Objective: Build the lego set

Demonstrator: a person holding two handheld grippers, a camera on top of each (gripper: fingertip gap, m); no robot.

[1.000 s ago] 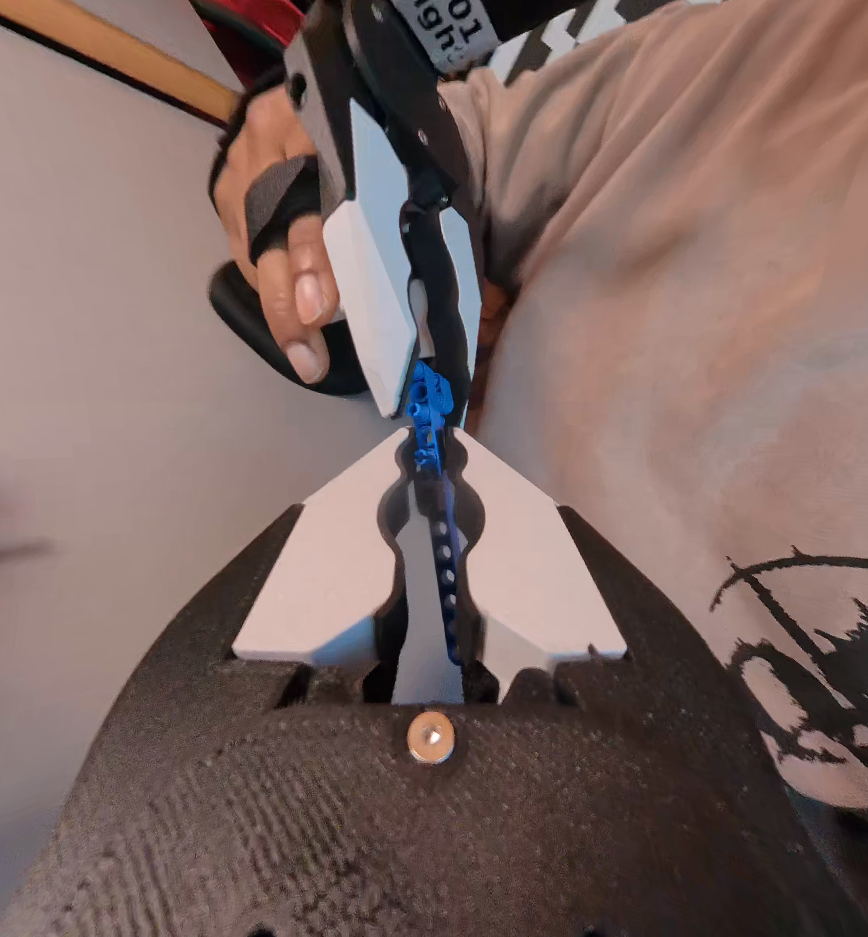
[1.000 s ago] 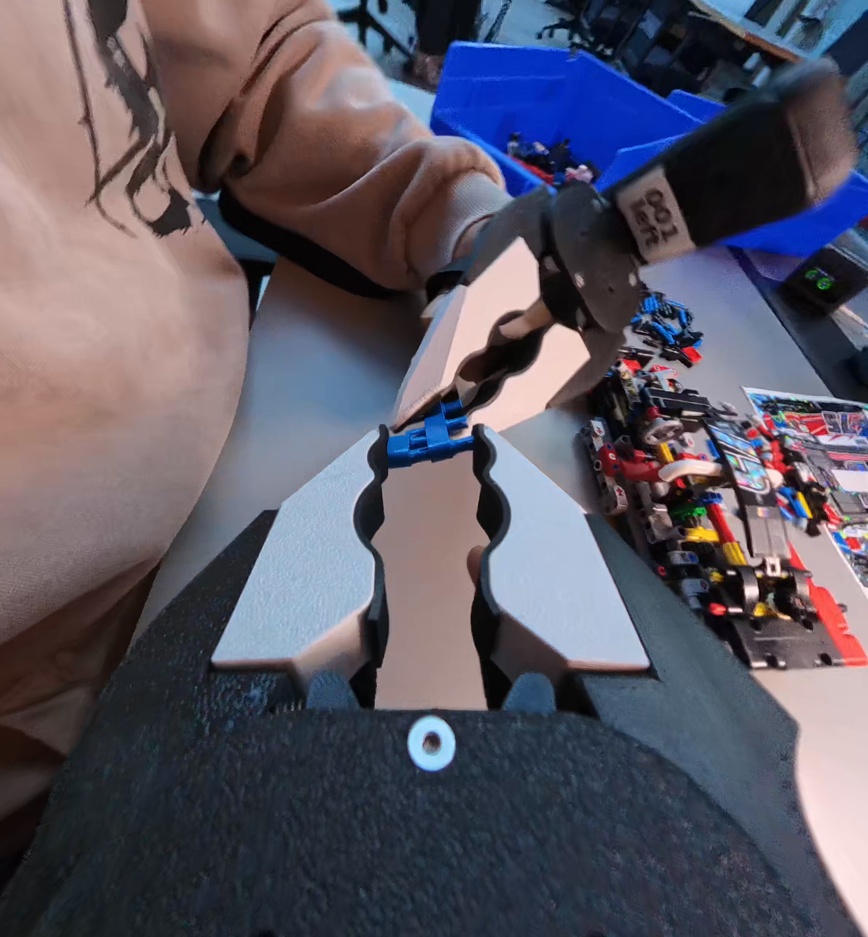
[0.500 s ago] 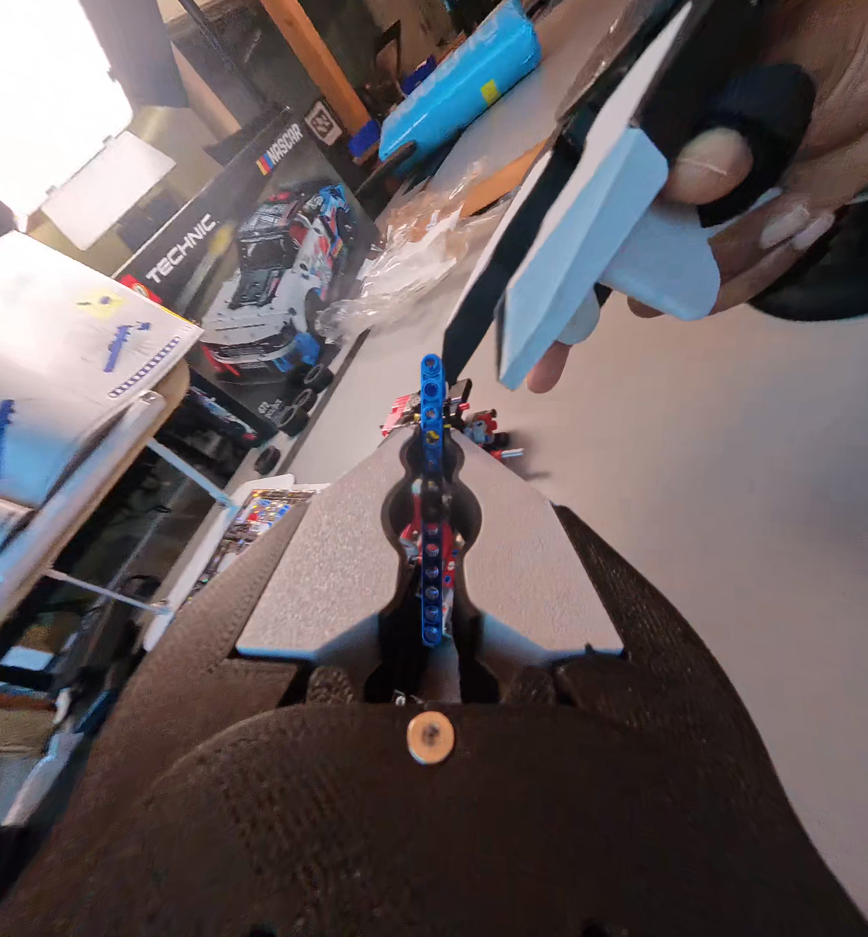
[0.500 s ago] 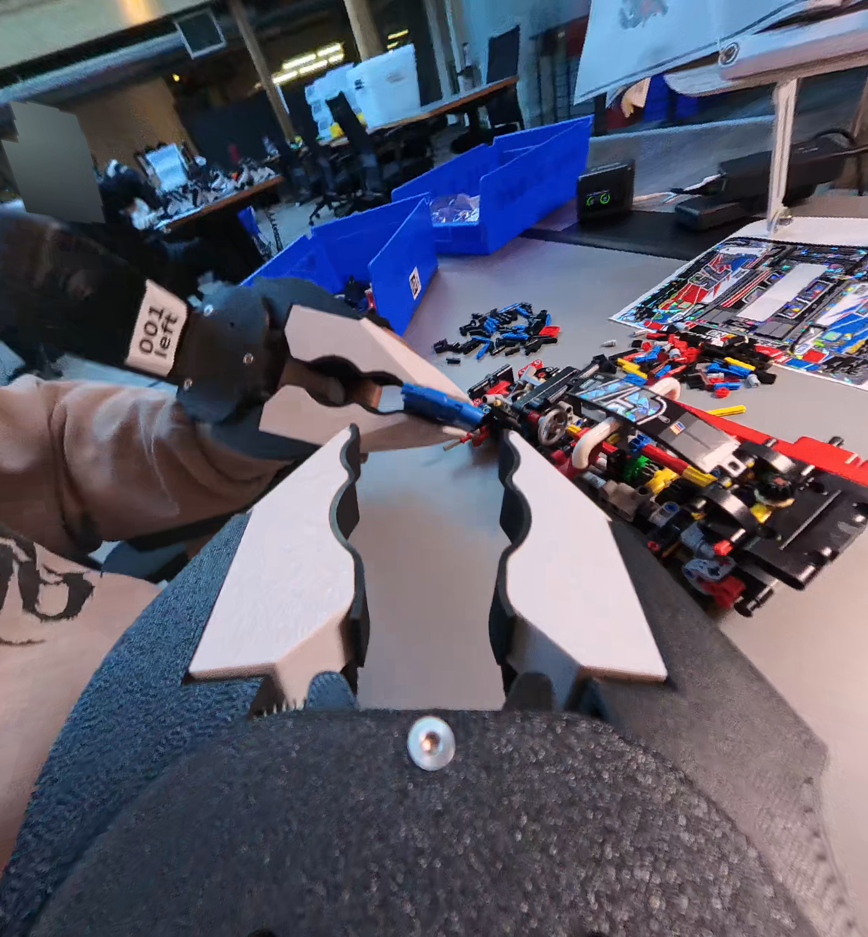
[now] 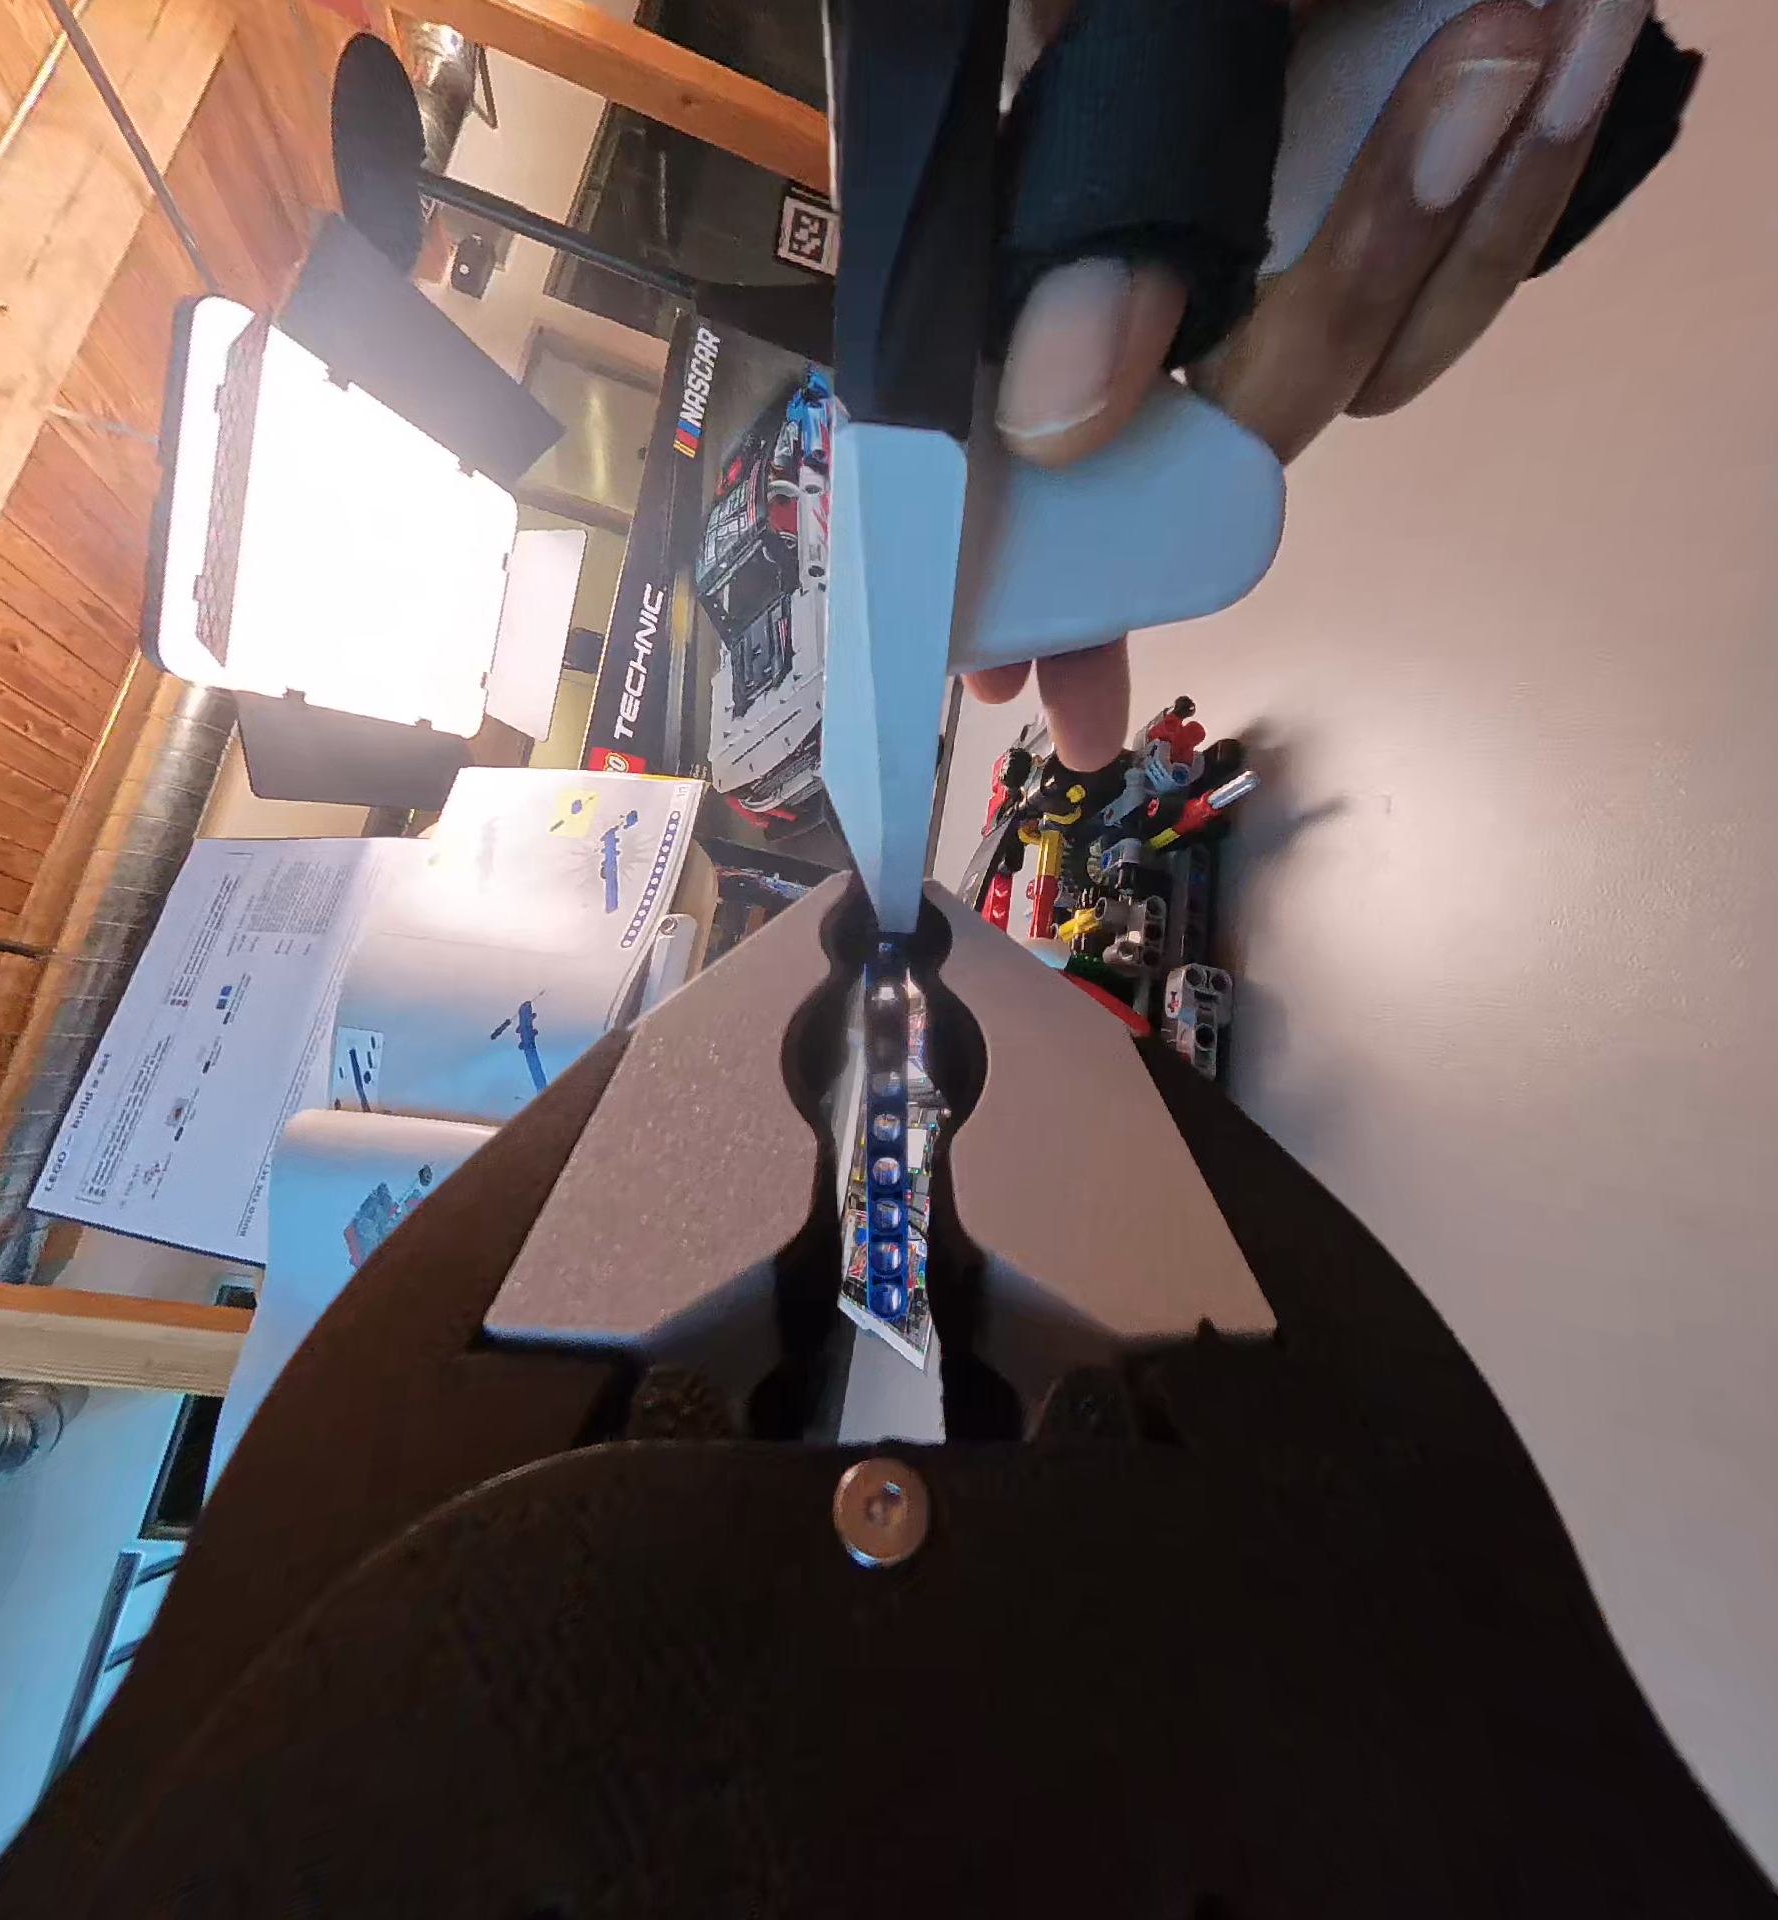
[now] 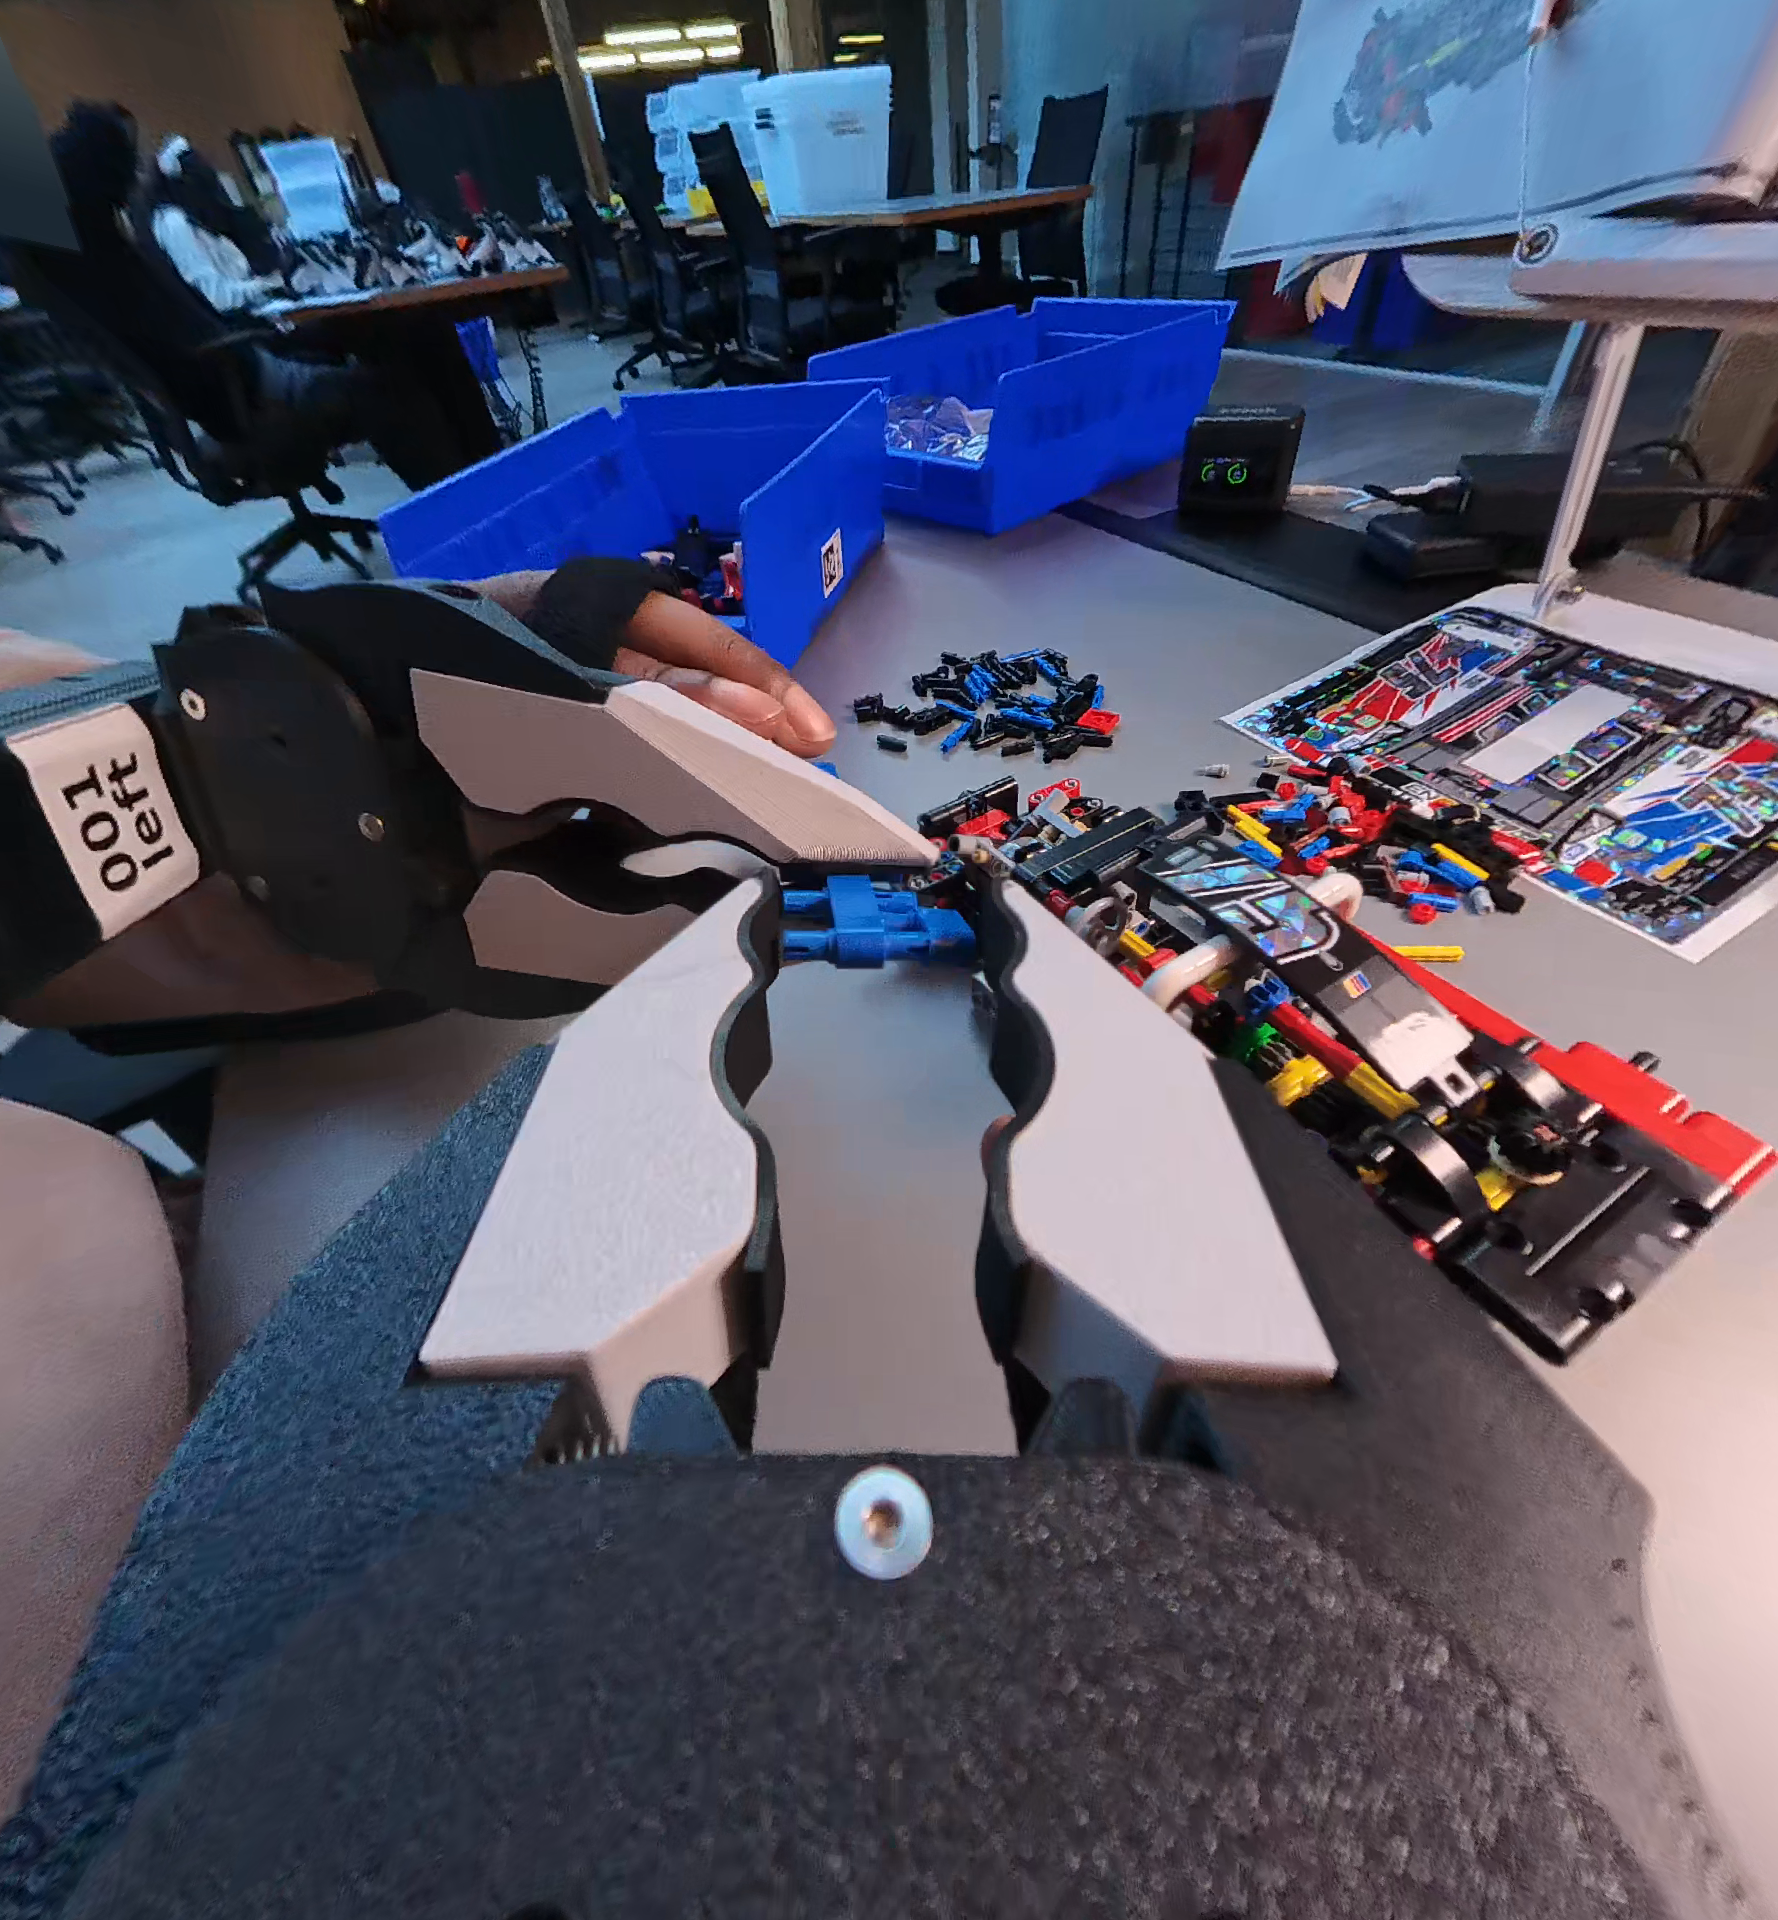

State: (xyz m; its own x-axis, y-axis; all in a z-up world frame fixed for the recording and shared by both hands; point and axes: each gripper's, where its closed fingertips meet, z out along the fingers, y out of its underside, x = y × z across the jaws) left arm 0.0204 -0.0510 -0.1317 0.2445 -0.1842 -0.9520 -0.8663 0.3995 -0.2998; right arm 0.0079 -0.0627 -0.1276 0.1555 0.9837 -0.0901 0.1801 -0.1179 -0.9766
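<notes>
My left gripper (image 5: 890, 920) is shut on a blue holed beam (image 5: 885, 1132), seen edge-on between its fingers. In the right wrist view the left gripper (image 6: 854, 883) comes in from the left, above the grey table. My right gripper (image 6: 880, 925) has its fingertips against both ends of the blue connector piece (image 6: 869, 925) on the beam's tip. One right finger (image 5: 885, 623) points down onto my left gripper's tips. The partly built car (image 6: 1332, 1008) lies on the table just right of both grippers; it also shows in the left wrist view (image 5: 1103, 894).
Loose small parts (image 6: 999, 707) lie behind the car, more (image 6: 1352, 821) by a sticker sheet (image 6: 1591, 758). Two blue bins (image 6: 656, 488) (image 6: 1051, 416) stand at the back. An instruction booklet (image 5: 345, 987), the set's box (image 5: 739, 561) and a light panel (image 5: 345, 520) are beyond. The tips of both grippers are at nearly the same place.
Half a second ago my right gripper was open and apart from the beam. It has come back to the beam's tip and narrowed onto the blue connector. Both grippers moved toward the car.
</notes>
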